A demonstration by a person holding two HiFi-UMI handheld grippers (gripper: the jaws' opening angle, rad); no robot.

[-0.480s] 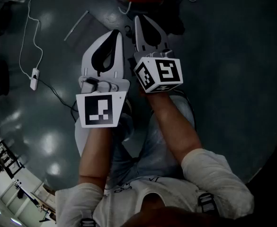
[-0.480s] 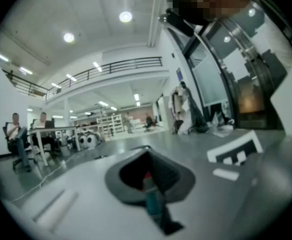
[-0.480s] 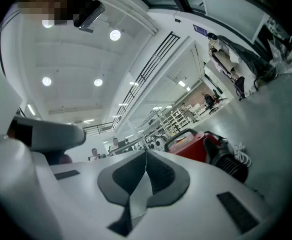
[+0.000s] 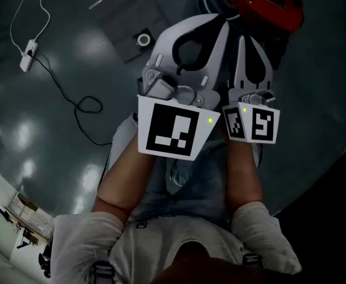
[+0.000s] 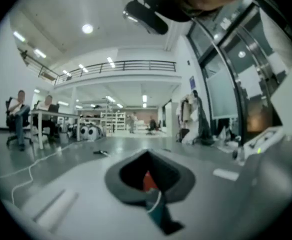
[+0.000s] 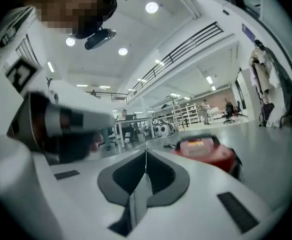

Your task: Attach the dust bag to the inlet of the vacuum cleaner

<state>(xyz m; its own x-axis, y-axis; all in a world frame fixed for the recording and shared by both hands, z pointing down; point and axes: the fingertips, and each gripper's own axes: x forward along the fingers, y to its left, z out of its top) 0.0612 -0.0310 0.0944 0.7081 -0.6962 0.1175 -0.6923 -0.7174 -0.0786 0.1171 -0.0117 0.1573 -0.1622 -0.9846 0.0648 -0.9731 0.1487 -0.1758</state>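
Head view: left gripper [image 4: 214, 22], right gripper [image 4: 244, 41] closed, empty; best open wide, pinch flat grey dust bag [image 4: 124, 29] by collar

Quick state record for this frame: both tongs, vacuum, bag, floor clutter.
left tongs: shut, empty
right tongs: shut, empty, facing the vacuum cleaner
vacuum cleaner: red, on the floor just beyond both tongs
dust bag: grey, flat on the floor left of the vacuum cleaner, untouched
power strip: far left, cable trailing over the floor
task: bag not yet on the inlet
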